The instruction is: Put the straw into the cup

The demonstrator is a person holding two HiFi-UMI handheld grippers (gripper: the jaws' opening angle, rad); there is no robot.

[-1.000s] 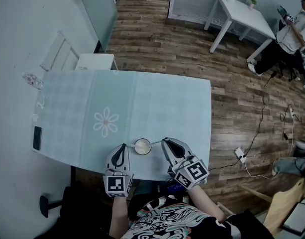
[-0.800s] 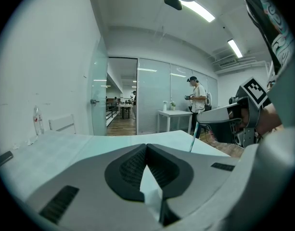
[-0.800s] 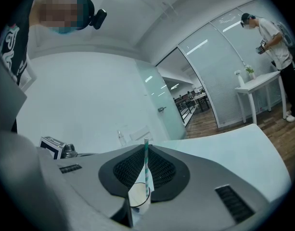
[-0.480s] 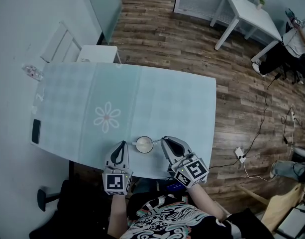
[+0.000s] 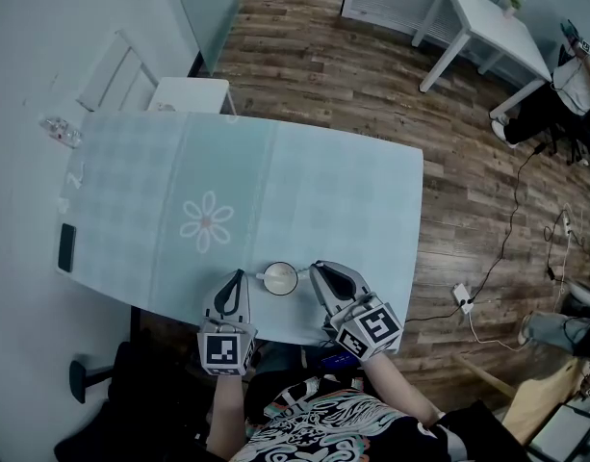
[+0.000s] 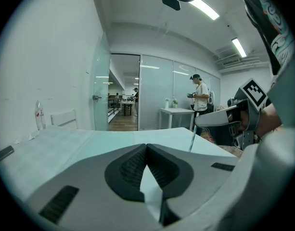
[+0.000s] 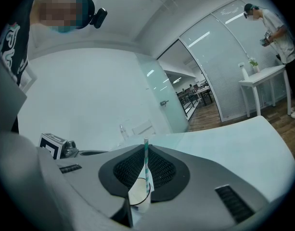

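A small white cup stands near the front edge of the table with the pale blue cloth. My right gripper is just right of it, shut on a green-and-white striped straw. The straw's lower end reaches down into the cup, seen past the right gripper. My left gripper is just left of the cup, shut on nothing. From the left gripper the straw shows slanted at the right gripper's tip; the cup is hidden there.
A dark phone lies at the table's left edge and a clear bottle at its far left corner. A white chair stands behind the table. A white side table, a person and floor cables are at the right.
Both grippers and the cup keep nearly the same places. The whole scene has shifted slightly in the head view.
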